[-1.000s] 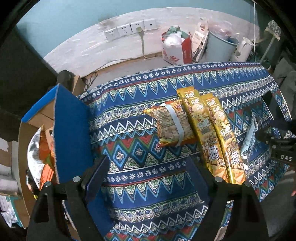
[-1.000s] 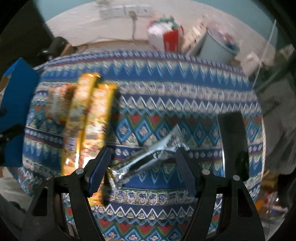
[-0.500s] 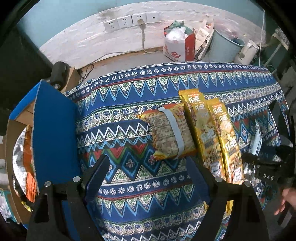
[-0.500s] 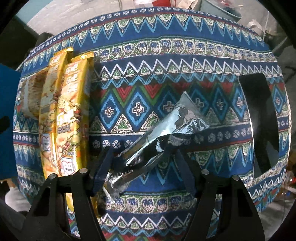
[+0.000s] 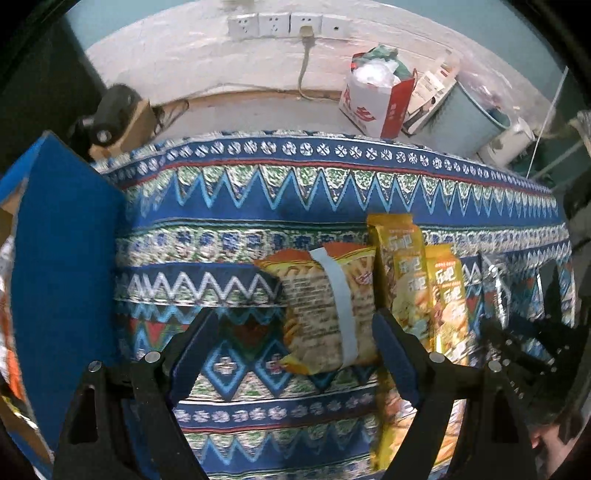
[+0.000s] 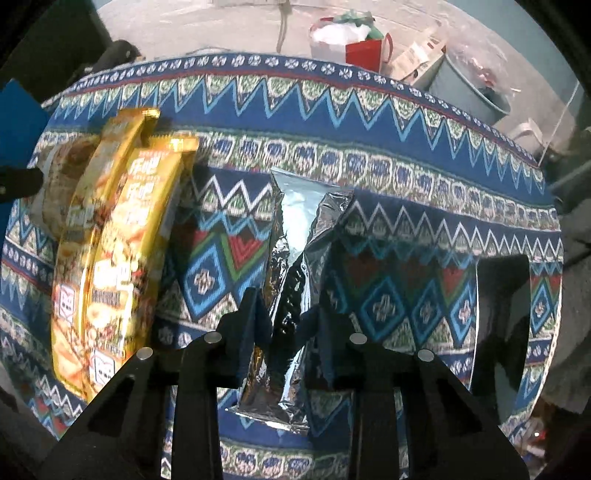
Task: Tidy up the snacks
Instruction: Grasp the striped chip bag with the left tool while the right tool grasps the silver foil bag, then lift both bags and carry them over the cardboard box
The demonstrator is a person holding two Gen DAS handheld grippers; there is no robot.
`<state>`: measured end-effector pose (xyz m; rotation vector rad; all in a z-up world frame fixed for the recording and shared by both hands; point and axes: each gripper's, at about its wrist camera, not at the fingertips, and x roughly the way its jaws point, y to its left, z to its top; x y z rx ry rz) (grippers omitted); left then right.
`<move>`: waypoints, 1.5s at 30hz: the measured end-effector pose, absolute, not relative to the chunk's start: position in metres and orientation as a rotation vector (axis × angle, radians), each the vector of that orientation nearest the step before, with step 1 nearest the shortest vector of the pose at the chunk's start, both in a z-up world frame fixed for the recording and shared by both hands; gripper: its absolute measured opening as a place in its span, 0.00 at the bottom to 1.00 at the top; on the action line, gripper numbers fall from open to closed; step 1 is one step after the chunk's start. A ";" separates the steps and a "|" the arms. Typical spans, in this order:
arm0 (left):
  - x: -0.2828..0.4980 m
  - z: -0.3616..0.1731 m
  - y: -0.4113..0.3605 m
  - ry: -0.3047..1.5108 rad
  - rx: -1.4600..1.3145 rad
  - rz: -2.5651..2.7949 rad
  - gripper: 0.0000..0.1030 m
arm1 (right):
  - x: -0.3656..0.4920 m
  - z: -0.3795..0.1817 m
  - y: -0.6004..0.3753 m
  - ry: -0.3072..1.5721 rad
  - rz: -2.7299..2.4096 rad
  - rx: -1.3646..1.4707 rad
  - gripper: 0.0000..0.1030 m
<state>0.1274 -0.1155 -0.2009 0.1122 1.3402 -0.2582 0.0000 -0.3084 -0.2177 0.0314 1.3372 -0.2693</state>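
Worktop is covered w/ a blue zigzag-pattern cloth. Behind it: a pale wall w/ a row of white sockets, one w/ a cable plugged in, plus floor clutter incl. a red-and-white bag, a grey-blue bin and a white kettle. At the left edge of the worktop stands a blue box flap.

On the cloth, left to right: an orange noodle pack w/ a pale band across it, two long yellow snack packs side by side and touching, then, apart from them, a silver foil pack.

Right gripper points steeply down; its jaws have just been closing and now pinch the near part of the silver foil pack, which creases between the pads. The pack's far end runs away from the gripper over the cloth. A dark rectangular item lies further right; can't tell what it is.

Left gripper is wide open, holding nothing, over the cloth. The noodle pack's near end sits between the fingers, closer to the right-hand one; contact can't be judged.
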 end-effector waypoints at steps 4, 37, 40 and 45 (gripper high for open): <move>0.134 -0.210 -0.123 1.363 0.086 -0.249 0.84 | 0.001 -0.215 -0.319 1.340 -0.276 0.068 0.34; 0.094 -0.183 -0.128 1.216 0.315 -0.330 0.41 | -0.003 -0.167 -0.304 1.214 -0.223 0.029 0.26; 0.088 -0.174 -0.125 1.191 0.326 -0.330 0.41 | -0.001 -0.156 -0.299 1.195 -0.210 0.022 0.26; 0.081 -0.159 -0.112 1.170 0.322 -0.339 0.41 | 0.000 -0.144 -0.285 1.165 -0.182 0.016 0.26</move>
